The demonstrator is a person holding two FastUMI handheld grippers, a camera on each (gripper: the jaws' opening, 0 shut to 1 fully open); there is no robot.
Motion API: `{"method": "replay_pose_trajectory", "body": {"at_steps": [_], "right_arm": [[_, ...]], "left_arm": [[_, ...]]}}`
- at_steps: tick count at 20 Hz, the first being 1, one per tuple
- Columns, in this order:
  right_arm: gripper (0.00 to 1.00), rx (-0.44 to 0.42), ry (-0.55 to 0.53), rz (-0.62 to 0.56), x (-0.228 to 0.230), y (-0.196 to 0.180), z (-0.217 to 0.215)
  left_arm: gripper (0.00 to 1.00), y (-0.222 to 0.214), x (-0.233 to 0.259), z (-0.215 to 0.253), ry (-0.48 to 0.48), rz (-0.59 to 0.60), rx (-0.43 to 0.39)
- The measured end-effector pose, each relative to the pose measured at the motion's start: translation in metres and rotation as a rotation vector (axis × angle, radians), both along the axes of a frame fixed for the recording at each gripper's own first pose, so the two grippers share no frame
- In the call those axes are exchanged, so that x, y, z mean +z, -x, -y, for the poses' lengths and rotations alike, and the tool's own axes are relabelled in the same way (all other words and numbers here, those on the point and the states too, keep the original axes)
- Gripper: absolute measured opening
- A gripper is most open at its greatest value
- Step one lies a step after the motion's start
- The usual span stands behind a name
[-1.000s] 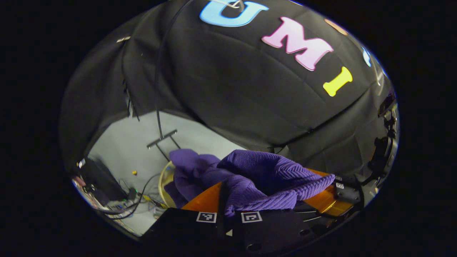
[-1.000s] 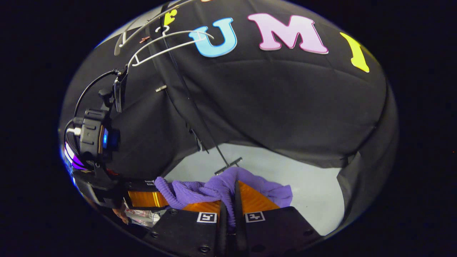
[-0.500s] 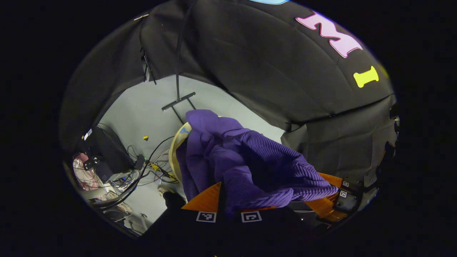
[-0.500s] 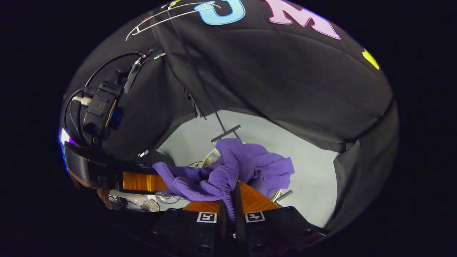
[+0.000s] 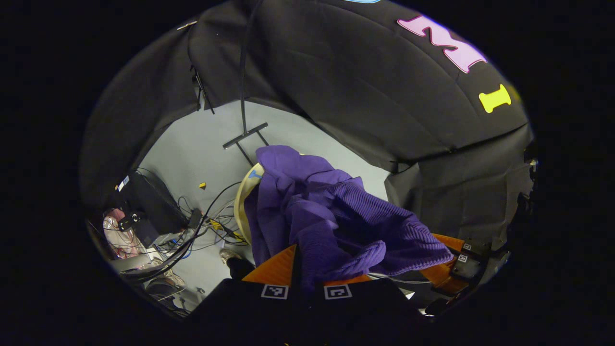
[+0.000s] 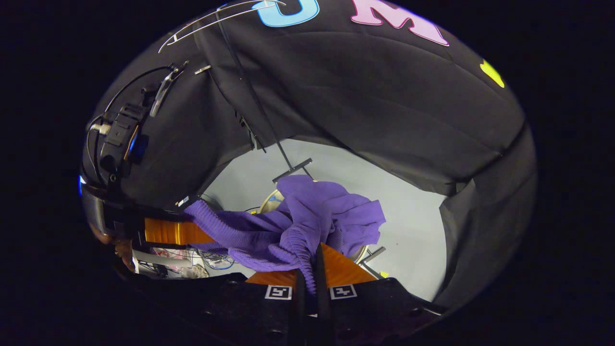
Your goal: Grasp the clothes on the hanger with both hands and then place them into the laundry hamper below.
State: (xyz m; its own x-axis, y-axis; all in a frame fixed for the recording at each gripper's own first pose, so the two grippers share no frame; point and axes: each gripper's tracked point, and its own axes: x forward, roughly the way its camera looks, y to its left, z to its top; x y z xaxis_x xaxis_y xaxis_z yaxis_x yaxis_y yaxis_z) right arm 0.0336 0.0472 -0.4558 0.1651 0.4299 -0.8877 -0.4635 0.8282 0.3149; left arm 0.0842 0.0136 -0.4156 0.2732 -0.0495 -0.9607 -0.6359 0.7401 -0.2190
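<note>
A: Room?

B: Grey floor (image 5: 192, 154), black cloth booth wall (image 5: 336, 86) around it. Thin black stand pole with a crossbar foot (image 5: 245, 135) standing on the floor just past the hamper. Cables and a dark box (image 5: 153, 204) at the floor's left edge in the left gripper view. White wire hanger (image 6: 216, 17) bare, up high against the wall in the right gripper view.

A: Sweater?

B: Purple ribbed sweater (image 5: 336, 216) bunched up, hanging between my two grippers, its lower folds draped over the pale rim of the laundry hamper (image 5: 242, 192). Can't tell how much sits inside.

A: Fingers?

B: My left gripper (image 5: 307, 274) is pinched closed on a fold of the knit, cloth spilling over both fingers. My right gripper (image 6: 310, 283) is clamped on another ribbed edge, fingers nearly together with cloth between.

A: Relative position?

B: Both above the hamper, near each other, sweater stretched across.
</note>
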Motion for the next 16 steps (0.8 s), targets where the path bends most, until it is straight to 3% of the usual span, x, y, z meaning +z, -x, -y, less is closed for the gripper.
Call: {"method": "replay_pose_trajectory", "body": {"at_steps": [1,3,5,7,9,16], "right_arm": [[0.14,-0.008,0.003,0.004,0.000,-0.001,0.003],[0.56,-0.005,-0.010,0.032,0.003,-0.006,0.007],[0.98,0.009,0.000,0.060,0.001,-0.010,0.012],[0.99,0.008,-0.001,0.059,-0.004,-0.009,0.012],[0.99,0.005,-0.004,0.054,-0.005,-0.010,0.013],[0.99,-0.006,-0.024,0.066,0.007,-0.016,0.009]], "left_arm": [[0.13,0.001,-0.001,0.001,0.003,-0.001,-0.001],[0.14,0.001,-0.005,0.004,0.013,-0.002,0.019],[0.53,0.001,0.019,-0.012,-0.044,-0.010,0.036],[0.92,0.000,-0.002,-0.017,-0.095,-0.017,0.039],[0.96,-0.004,-0.006,-0.013,-0.084,0.008,0.056],[0.96,-0.006,0.004,-0.012,-0.072,0.018,0.052]]}}
